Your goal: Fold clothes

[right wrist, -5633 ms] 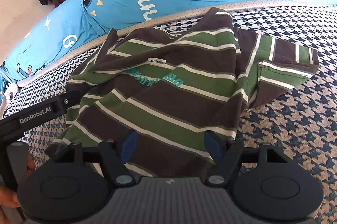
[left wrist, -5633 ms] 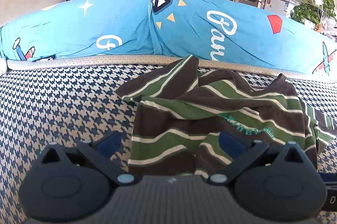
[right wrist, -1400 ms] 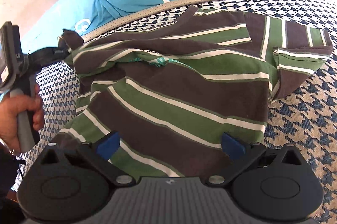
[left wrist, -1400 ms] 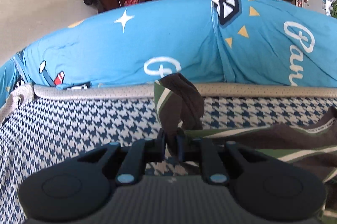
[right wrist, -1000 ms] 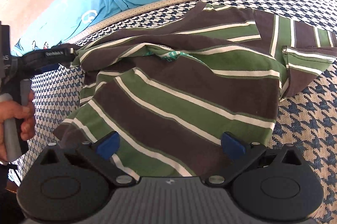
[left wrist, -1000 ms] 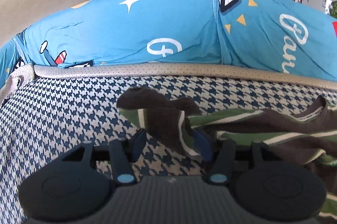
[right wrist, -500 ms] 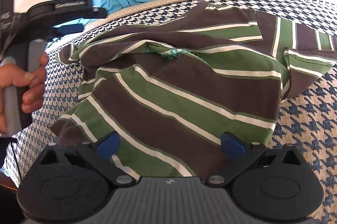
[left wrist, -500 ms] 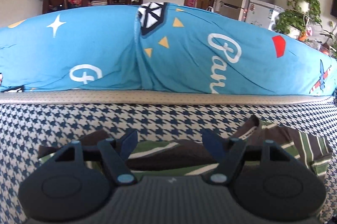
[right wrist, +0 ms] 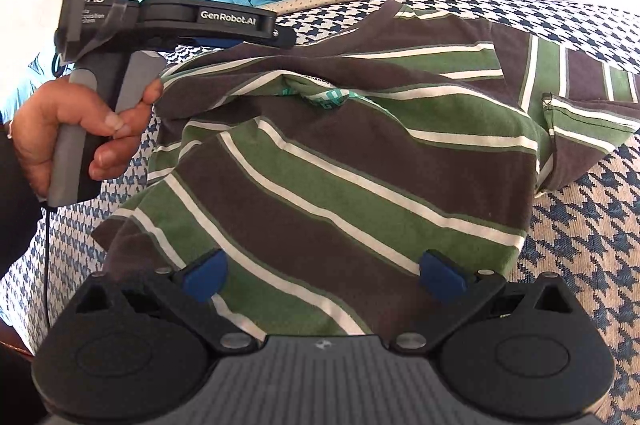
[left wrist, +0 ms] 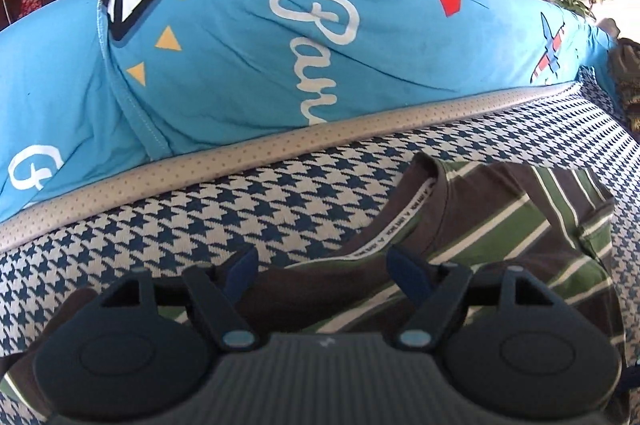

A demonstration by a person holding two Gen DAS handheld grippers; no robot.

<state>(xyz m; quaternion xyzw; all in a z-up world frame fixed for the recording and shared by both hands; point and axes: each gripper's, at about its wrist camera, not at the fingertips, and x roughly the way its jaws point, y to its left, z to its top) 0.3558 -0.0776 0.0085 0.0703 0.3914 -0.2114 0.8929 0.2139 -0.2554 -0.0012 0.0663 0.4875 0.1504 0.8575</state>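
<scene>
On the houndstooth cover [right wrist: 580, 209] of the bed or sofa lies the striped T-shirt [right wrist: 340, 161], brown and green with thin white lines, spread but not flat: its upper part is bunched around the collar and one short sleeve [right wrist: 580, 121] sticks out to the right side of the right wrist view. Behind it a blue printed cushion [left wrist: 280, 45] runs along the beige piped edge [left wrist: 240, 153]. The left gripper [left wrist: 322, 267] is over the collar region, where the printed neck tape [left wrist: 404, 221] shows, and its jaws are opening with no cloth pinched between them; the fabric only passes under the blue pads. I judge that it has let the shoulder part go so that the cloth can settle. In the right wrist view a hand [right wrist: 76, 133] holds the handle of this gripper at the shirt's upper left corner. The right gripper [right wrist: 322, 275] hangs above the lower hem with its jaws wide and empty, probably waiting near the hem because this edge must be lifted for a fold. The fold itself is not yet made.
</scene>
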